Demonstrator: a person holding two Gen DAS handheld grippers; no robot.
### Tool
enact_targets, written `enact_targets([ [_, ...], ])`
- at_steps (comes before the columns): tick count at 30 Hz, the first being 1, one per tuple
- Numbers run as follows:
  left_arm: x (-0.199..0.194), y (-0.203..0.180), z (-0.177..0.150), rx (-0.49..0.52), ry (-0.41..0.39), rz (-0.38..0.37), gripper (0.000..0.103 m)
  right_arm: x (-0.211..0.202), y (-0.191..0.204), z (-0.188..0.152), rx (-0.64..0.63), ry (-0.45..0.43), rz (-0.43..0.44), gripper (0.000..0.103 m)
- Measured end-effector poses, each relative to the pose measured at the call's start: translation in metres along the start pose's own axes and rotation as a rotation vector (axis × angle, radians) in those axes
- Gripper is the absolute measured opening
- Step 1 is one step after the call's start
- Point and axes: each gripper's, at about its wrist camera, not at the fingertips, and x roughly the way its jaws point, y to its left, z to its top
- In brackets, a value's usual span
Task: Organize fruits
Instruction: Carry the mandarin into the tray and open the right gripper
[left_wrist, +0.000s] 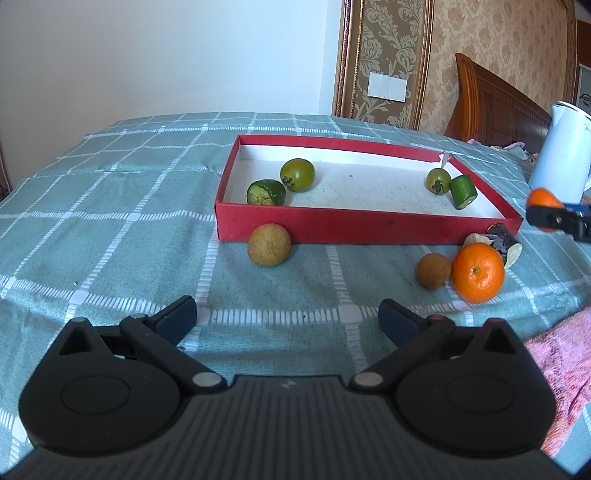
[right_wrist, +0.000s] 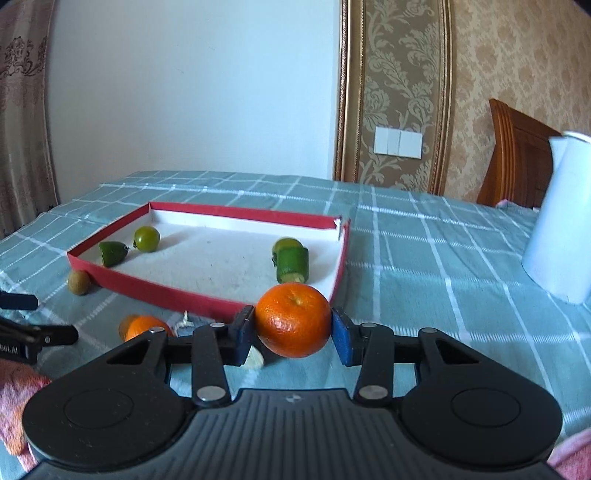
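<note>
My left gripper (left_wrist: 288, 317) hangs spread and empty over the cloth. My right gripper (right_wrist: 293, 326) pinches a mandarin (right_wrist: 293, 319), clear of the cloth, just beside the red tray (right_wrist: 166, 293). Step: transfer. Next, I judge: carry over the rim, then release.

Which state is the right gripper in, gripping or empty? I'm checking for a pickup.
Gripping: the right gripper has its blue jaws pressed on both sides of a round orange tangerine.
</note>
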Motion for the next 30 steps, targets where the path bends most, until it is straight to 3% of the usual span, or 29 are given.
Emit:
enact_targets([
  [16,0.000,0.000,0.000,0.001,0.001,0.001,0.103,0.075,0.033,0.046,-0.058,0.068,0.042,0.043],
  [30,0.000,0.000,0.000,0.002,0.001,0.001,0.103,0.121,0.047,0.034,-0.081,0.183,0.044,0.043],
])
